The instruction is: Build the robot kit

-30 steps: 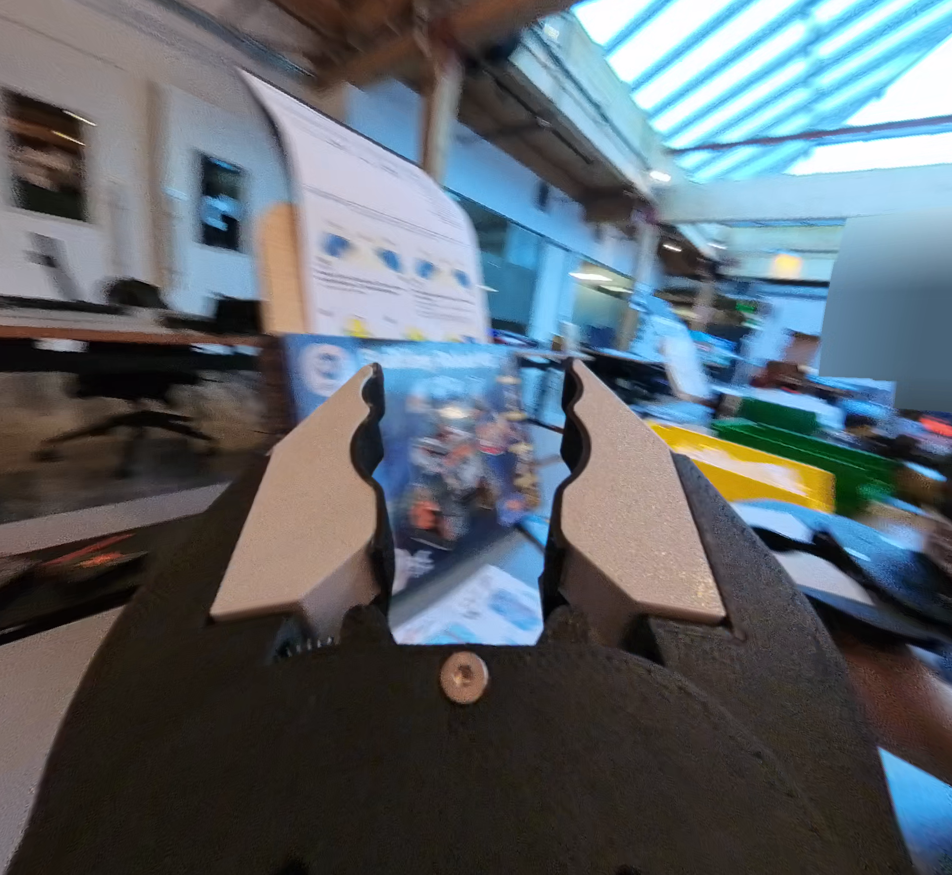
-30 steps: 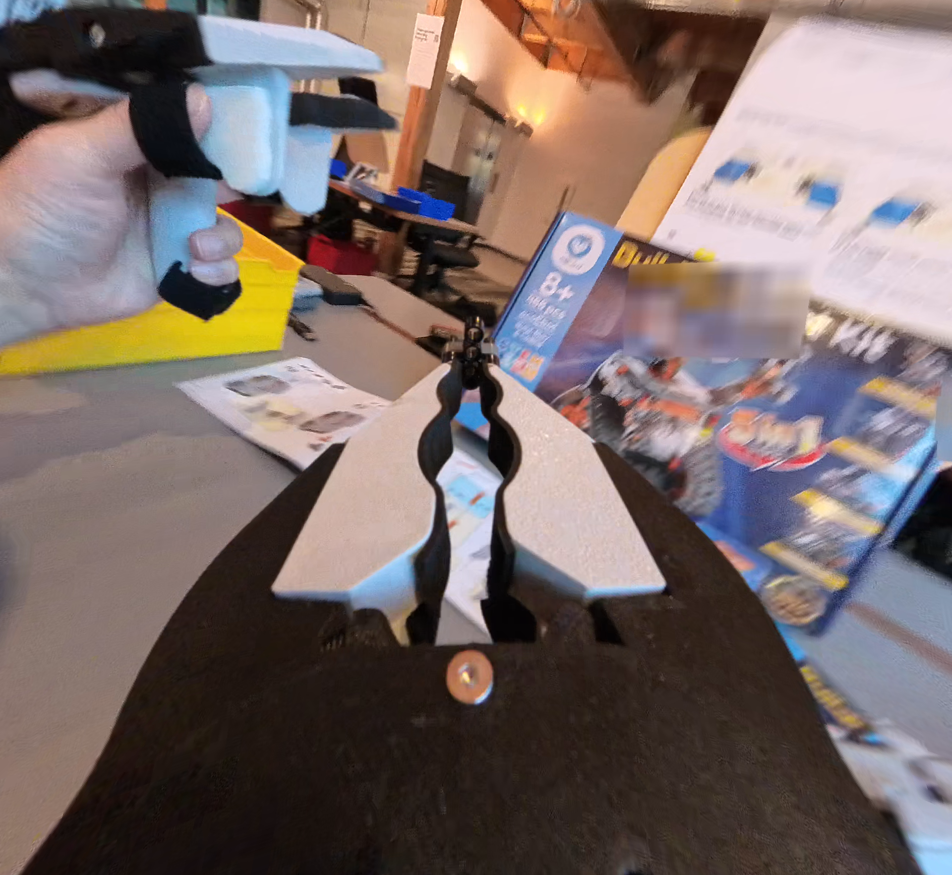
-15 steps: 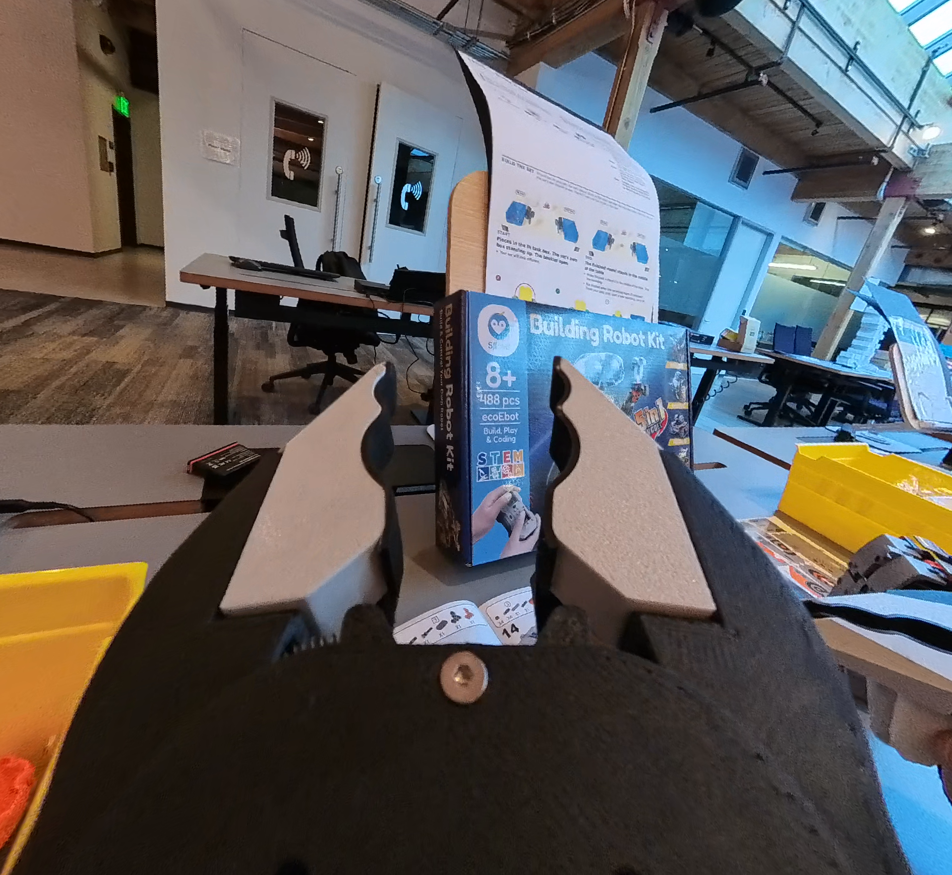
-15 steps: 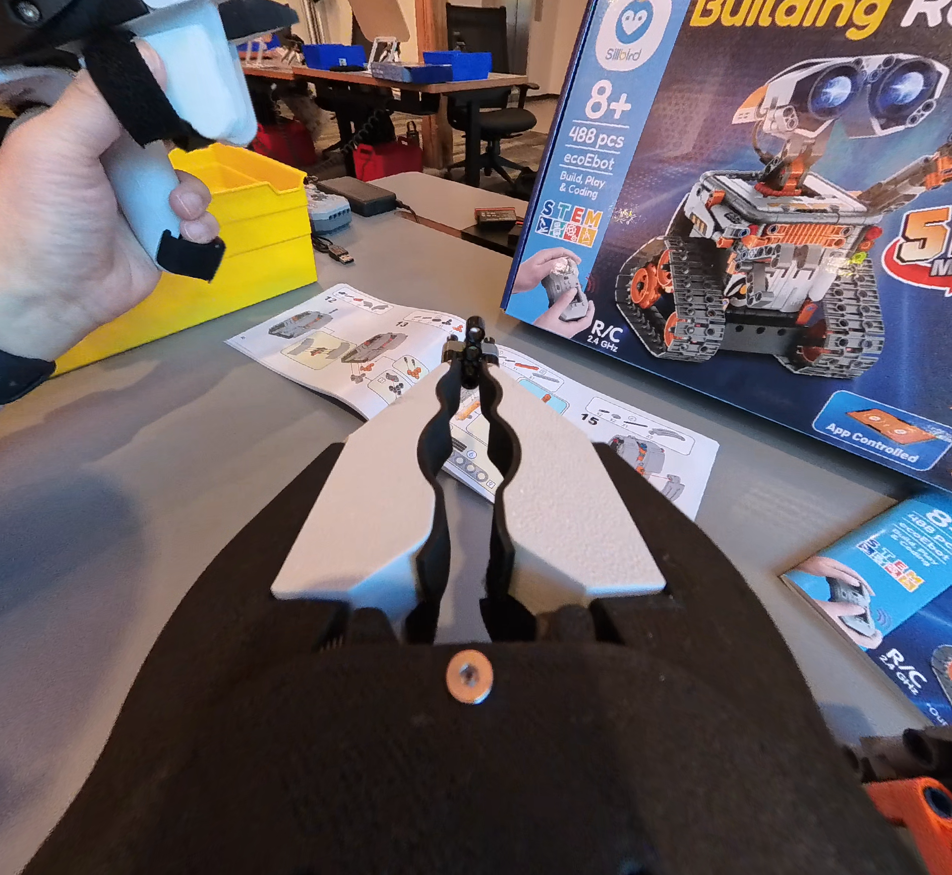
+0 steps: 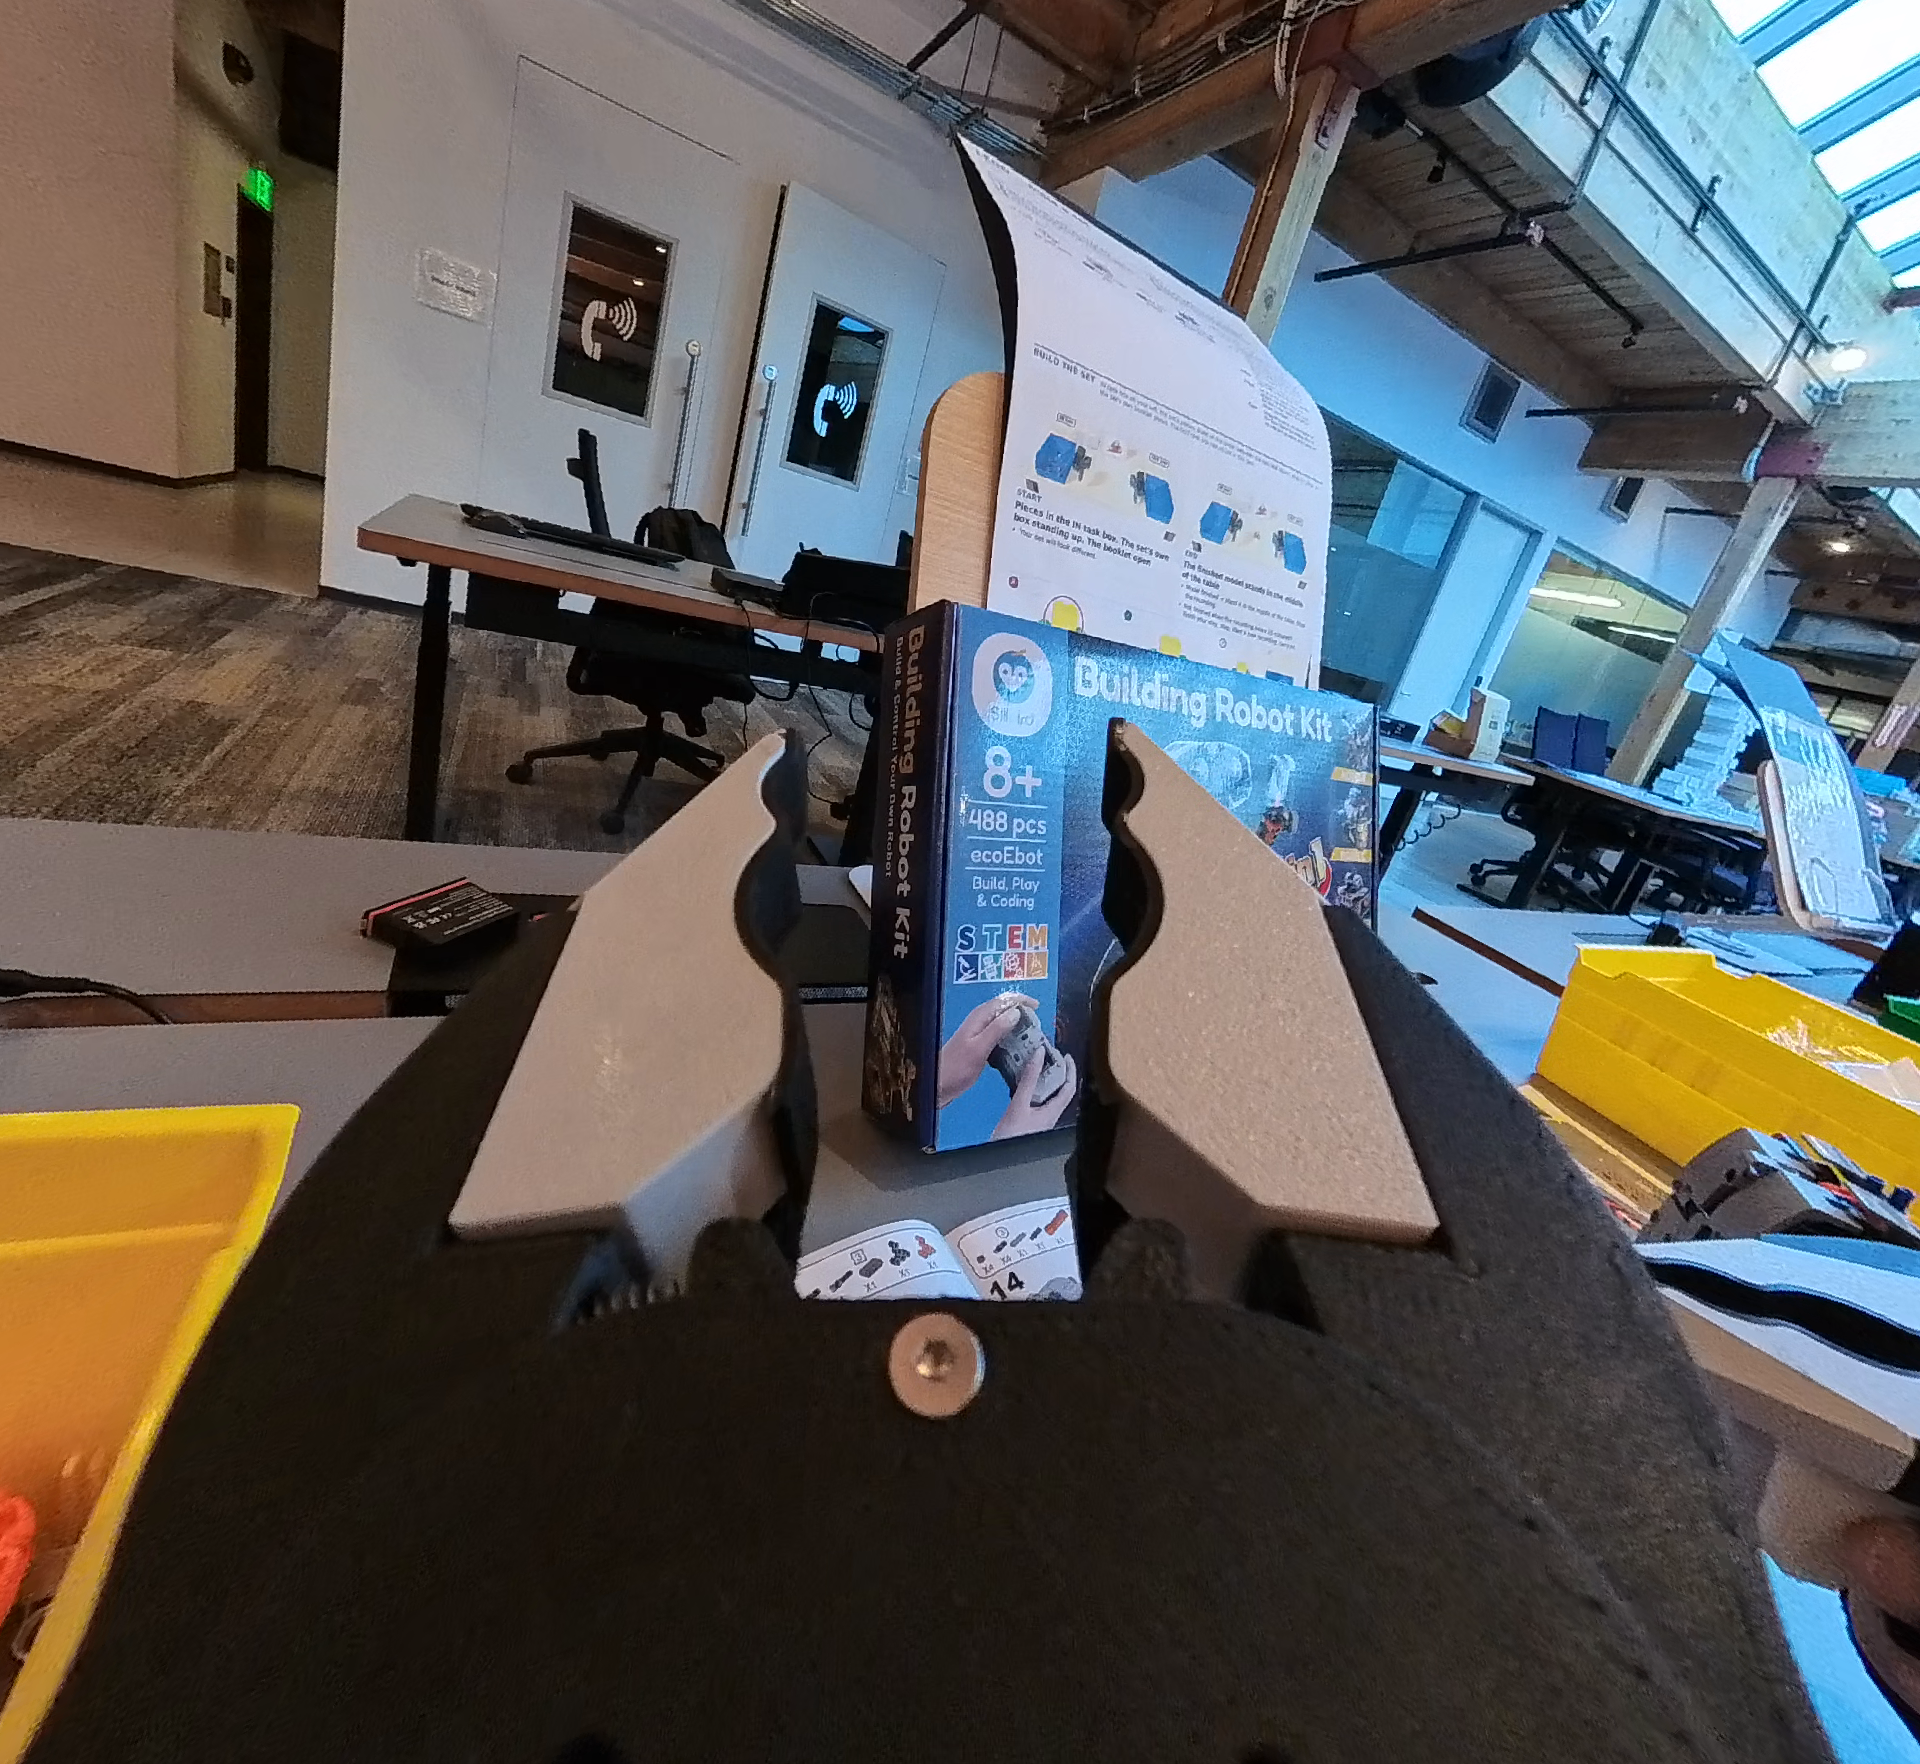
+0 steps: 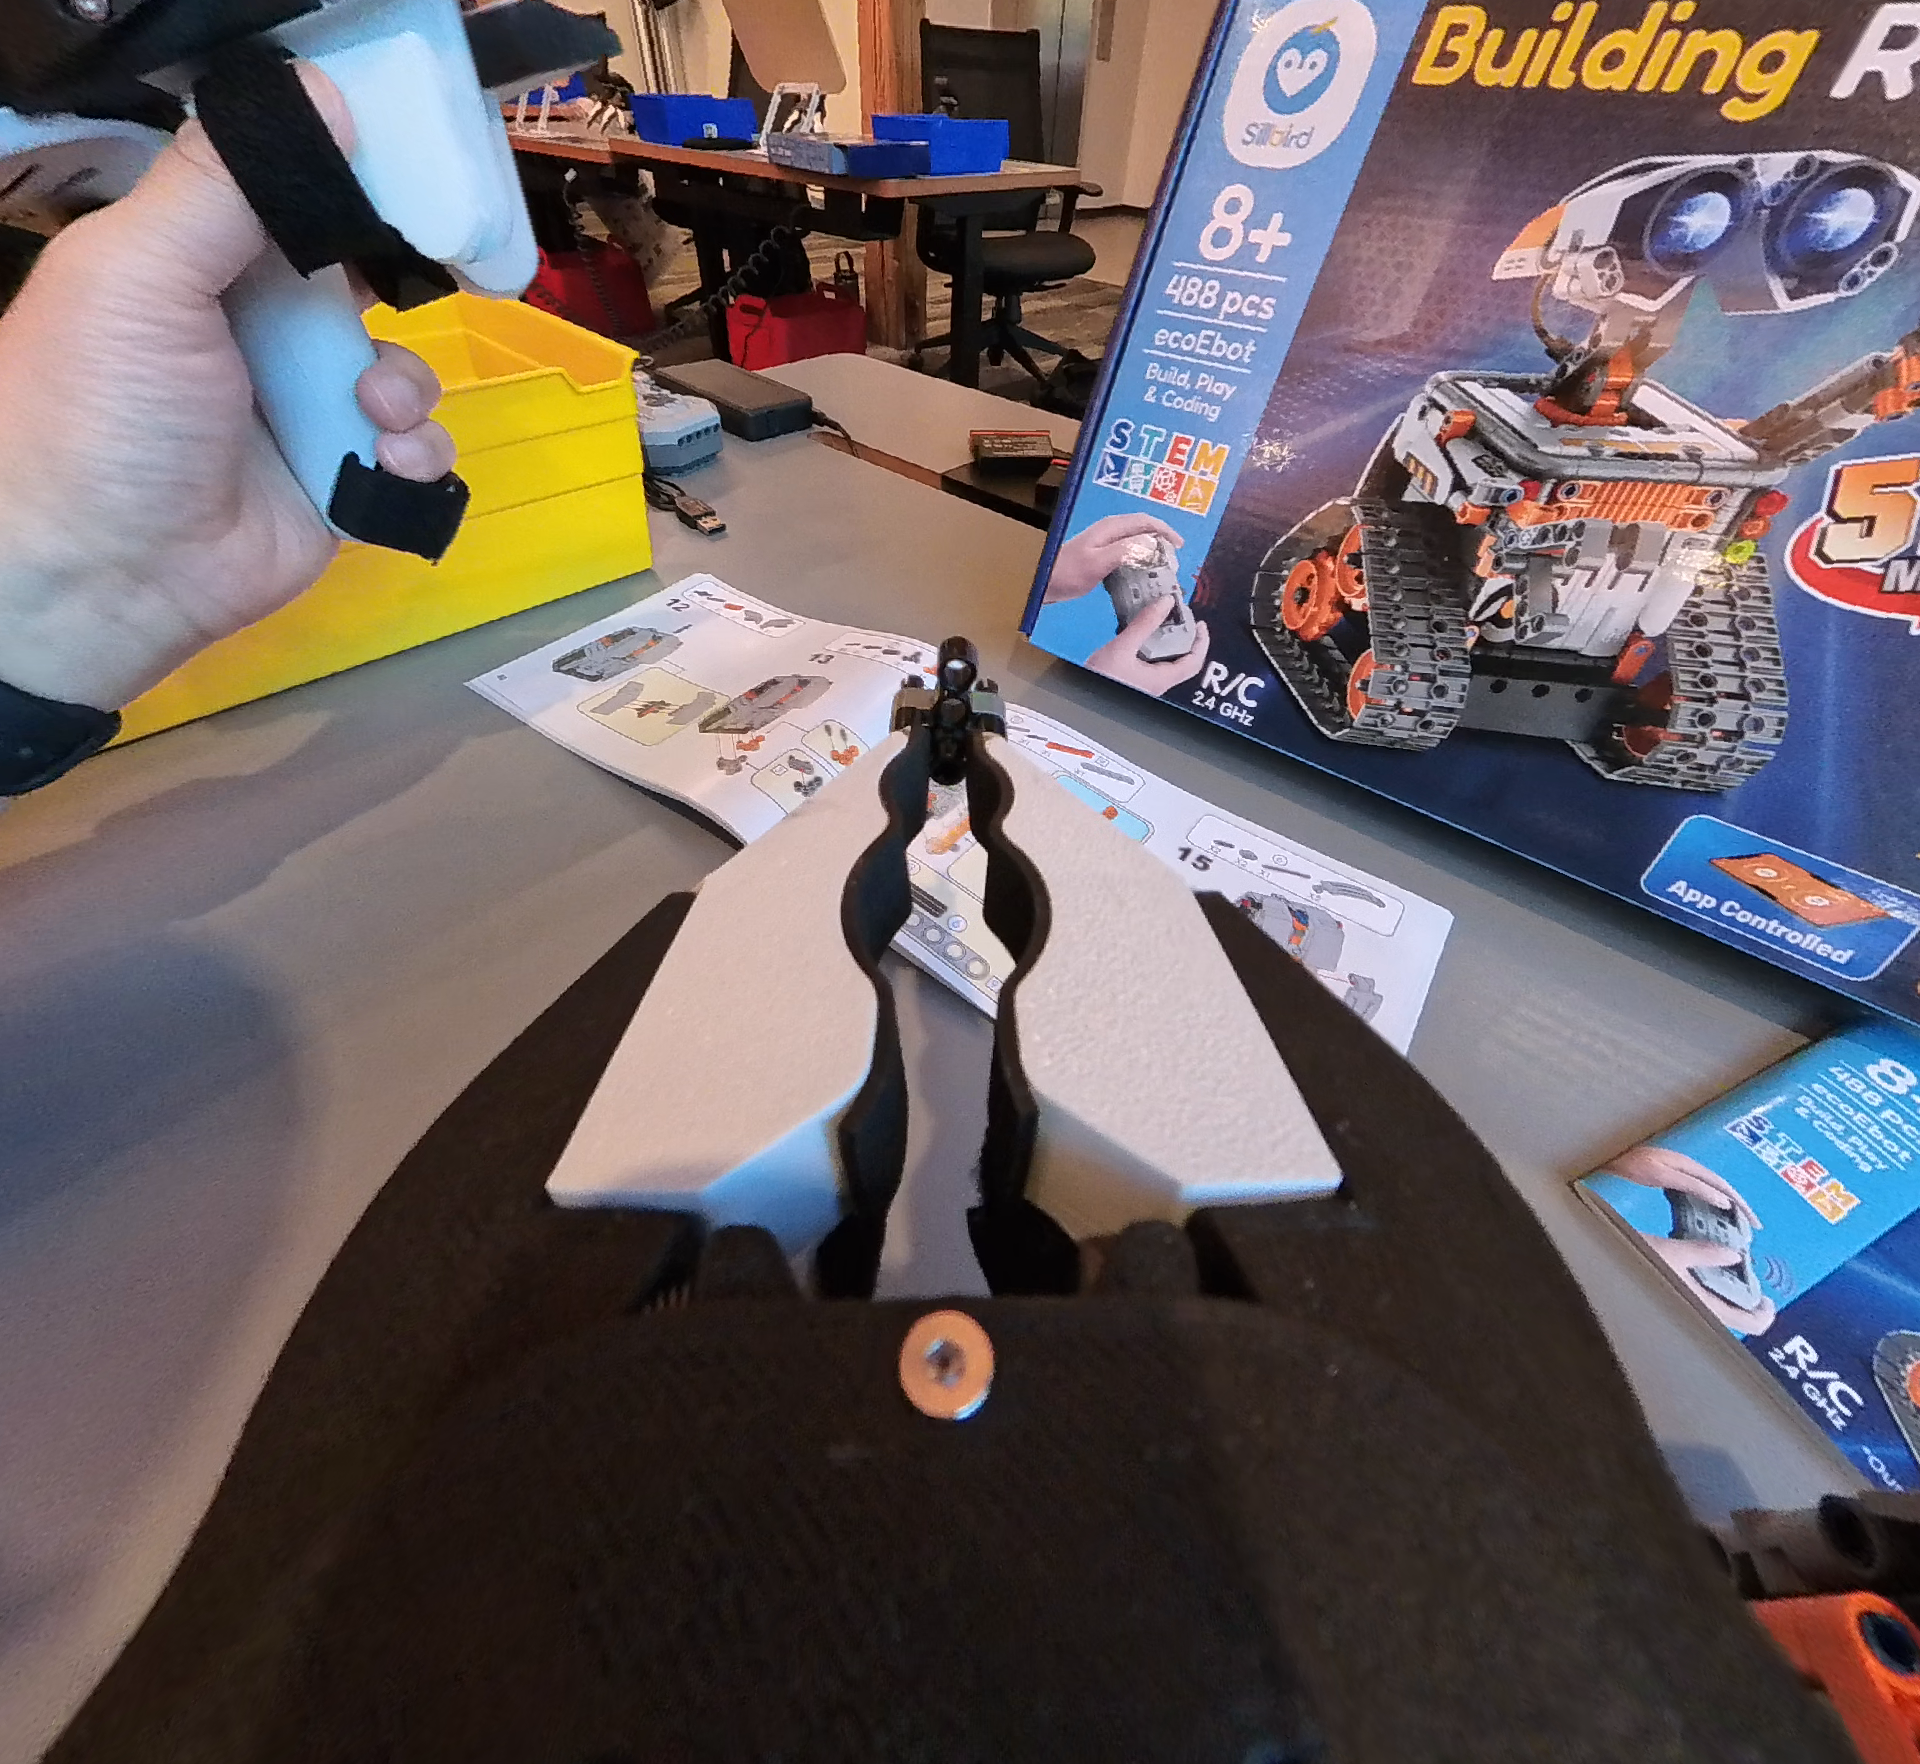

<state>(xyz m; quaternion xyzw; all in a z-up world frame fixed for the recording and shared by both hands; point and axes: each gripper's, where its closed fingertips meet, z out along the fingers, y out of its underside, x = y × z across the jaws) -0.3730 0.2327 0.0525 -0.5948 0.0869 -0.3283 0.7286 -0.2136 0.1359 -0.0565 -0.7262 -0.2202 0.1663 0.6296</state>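
Observation:
My right gripper point(image 6: 951, 758) is shut on a small black toy part point(image 6: 952, 701) and holds it above an open instruction booklet point(image 6: 727, 706) on the grey table point(image 6: 312, 935). A blue building-kit box point(image 6: 1507, 415) stands upright just behind the booklet. My left gripper point(image 5: 948, 748) is open and empty, held above the table and facing the box's narrow end point(image 5: 977, 883). The booklet's edge point(image 5: 935, 1267) shows between its fingers. In the right wrist view a hand point(image 6: 125, 488) holds the left gripper's white handle point(image 6: 301, 384) at the upper left.
A yellow bin point(image 6: 520, 467) stands at the table's left, also seen in the left wrist view point(image 5: 104, 1247). Another yellow bin point(image 5: 1714, 1060) is at the right. A second blue booklet point(image 6: 1787, 1226) and an orange-and-black assembly point(image 6: 1849, 1631) lie near right. A poster board point(image 5: 1153, 488) rises behind the box. Left tips to right tips: about 20 cm.
Both views swung from blurred, tilted-up looks at the room to steady looks at the table and box. The right gripper stayed shut on the black part; the left stayed open.

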